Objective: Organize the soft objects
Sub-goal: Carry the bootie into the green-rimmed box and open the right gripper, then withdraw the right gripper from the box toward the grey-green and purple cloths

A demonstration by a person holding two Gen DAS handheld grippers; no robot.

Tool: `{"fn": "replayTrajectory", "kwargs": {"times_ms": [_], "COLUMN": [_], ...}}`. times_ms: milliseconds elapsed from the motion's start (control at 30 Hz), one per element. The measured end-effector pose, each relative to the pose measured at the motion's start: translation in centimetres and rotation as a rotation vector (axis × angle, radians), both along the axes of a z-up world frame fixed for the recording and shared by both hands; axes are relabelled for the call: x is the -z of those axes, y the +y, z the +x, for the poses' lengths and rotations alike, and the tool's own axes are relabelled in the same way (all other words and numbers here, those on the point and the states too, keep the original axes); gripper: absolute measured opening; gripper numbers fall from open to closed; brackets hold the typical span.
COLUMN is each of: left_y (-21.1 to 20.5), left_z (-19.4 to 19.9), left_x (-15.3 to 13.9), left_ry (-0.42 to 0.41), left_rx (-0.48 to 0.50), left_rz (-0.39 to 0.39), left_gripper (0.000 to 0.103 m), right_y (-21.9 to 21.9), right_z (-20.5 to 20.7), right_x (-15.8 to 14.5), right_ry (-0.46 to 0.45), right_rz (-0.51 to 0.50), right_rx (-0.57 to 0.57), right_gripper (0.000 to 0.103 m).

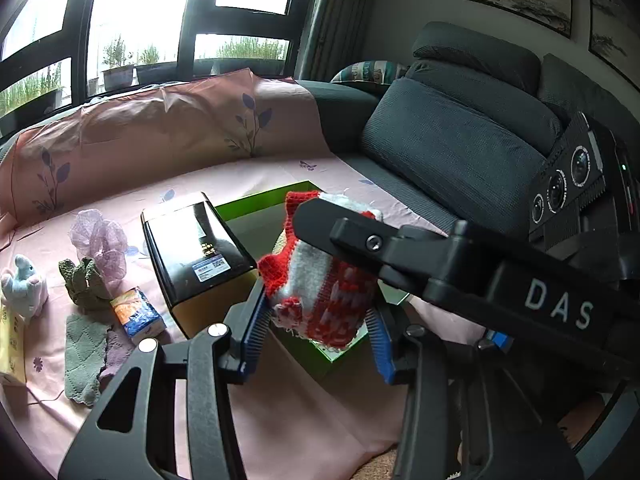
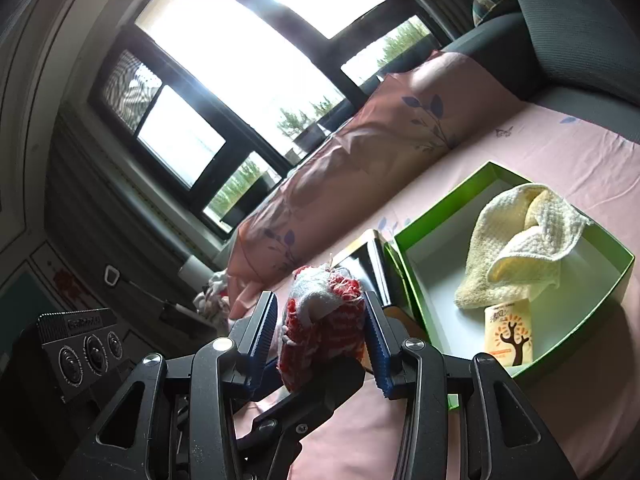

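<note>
Left gripper point(image 1: 320, 308): pinching the knit point(image 1: 320, 296), pads pressing into its sides.
Right gripper point(image 2: 320, 332): also clamping the knit point(image 2: 324, 320), from the opposite end; its black finger is crossing over the piece in the left view.
Knit: hanging in the air between both grippers, above the near edge of the green box point(image 2: 440, 208), not yet inside.
Risk, tug: two grips on one small piece are likely stretching it; if one lets go late, the yarn may be snagging on the ridged pads.
Risk, miss: released here, it may be landing on the box wall or the black box point(image 1: 196, 252) beside it.
Risk, collision: fingers are crowding each other and could be knocking together.
Count, in box: one cream cloth point(image 2: 524, 240), one tissue pack point(image 2: 508, 332).
Count, on sheet point(image 1: 280, 420): one plush point(image 1: 24, 284), one mesh pouf point(image 1: 100, 240), one green lump point(image 1: 84, 284), one grey cloth point(image 1: 84, 356), one orange-blue pack point(image 1: 136, 312).
Count, boxes: two.
</note>
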State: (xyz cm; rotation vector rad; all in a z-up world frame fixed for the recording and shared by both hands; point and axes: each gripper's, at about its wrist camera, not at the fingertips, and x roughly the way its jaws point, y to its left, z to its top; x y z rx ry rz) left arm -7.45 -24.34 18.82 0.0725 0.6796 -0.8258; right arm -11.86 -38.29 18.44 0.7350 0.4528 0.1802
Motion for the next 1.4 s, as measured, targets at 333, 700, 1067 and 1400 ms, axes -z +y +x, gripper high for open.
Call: {"fn": "replayTrajectory", "kwargs": {"times_ms": [333, 700, 1067, 1400], "left_y": [-5.1, -9.0, -9.7, -5.7], "left_z": [1.4, 2.6, 3.4, 2.7], "left_x": [1.7, 4.4, 6.0, 5.0], "left_ry": [0.064, 0.121, 0.134, 0.091], "left_rx": [0.085, 0.122, 0.063, -0.020], "left_rz": [0.027, 0.077, 0.102, 0.079], "left_gripper": [0.044, 0.044, 0.056, 0.080], "right_y": [-5.3, -8.6, -9.2, -7.8], "right_z": [-0.6, -0.5, -0.3, -2.0], "right_x": [2.8, 5.7, 6.8, 3.6], "right_ry": [0.042, 0.141, 0.250, 0.096], "right_rz": [0.112, 0.189, 0.166, 0.095], "right_rx": [0.119, 0.198, 0.271, 0.286], "right_gripper": [0.045, 0.045, 0.057, 0.096]}}
